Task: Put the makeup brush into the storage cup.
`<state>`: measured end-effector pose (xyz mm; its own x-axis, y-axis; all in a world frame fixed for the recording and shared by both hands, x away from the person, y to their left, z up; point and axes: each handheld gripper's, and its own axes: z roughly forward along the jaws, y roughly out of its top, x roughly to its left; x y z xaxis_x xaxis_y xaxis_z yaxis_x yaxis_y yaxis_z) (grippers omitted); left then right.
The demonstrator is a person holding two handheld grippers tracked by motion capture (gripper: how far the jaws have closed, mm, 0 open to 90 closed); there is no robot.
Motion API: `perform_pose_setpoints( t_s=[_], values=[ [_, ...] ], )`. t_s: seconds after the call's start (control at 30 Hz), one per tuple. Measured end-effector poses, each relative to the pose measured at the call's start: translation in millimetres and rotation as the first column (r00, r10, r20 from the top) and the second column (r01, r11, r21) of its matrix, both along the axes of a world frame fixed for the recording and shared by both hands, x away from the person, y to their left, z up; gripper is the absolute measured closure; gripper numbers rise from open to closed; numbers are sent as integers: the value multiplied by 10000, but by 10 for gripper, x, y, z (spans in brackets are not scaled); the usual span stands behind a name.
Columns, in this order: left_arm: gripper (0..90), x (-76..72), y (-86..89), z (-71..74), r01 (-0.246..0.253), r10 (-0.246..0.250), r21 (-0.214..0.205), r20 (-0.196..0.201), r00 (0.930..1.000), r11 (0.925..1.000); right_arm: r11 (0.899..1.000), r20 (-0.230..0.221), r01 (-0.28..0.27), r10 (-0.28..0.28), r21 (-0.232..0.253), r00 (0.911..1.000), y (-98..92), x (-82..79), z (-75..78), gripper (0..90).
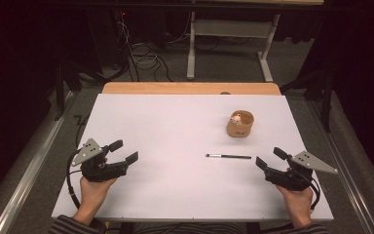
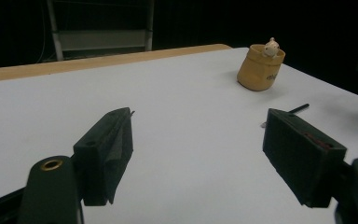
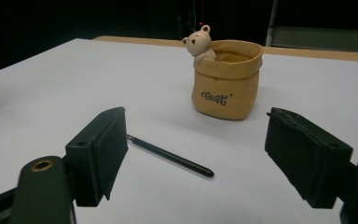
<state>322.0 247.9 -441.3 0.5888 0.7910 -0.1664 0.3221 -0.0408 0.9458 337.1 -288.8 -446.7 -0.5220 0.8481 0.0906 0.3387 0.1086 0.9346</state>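
Both your grippers are wide open and empty: left gripper [image 1: 118, 151] by the table's [image 1: 175, 126] left edge, right gripper [image 1: 269, 158] by its right. The pen [image 1: 228, 156] lies flat just beside the right jaws; the bear pot [image 1: 240, 124] stands nearer the far right corner. Probably the pen goes first: straddle its barrel squarely, low, before closing.

I see the white table [image 1: 175, 126] with my left gripper [image 1: 121, 152] near its left edge, jaws spread and empty, and my right gripper [image 1: 271, 159] near the right edge, likewise spread. A thin black pen [image 1: 228, 156] lies just beside the right jaws. A tan pot [image 1: 240, 124] stands beyond it.
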Motion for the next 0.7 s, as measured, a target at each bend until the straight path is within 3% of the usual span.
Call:
perform_pose_setpoints(
  t_s=[0.47,0.7],
  values=[
    [248,-4,2,2,-7,7,-32,0,10000,10000,9994,76,167,-169,287,9998,-71,-47,36,214],
    [248,-7,3,2,9,-9,-32,5,10000,10000,9998,125,37,-39,197,9999,-44,-59,53,207]
  ],
)
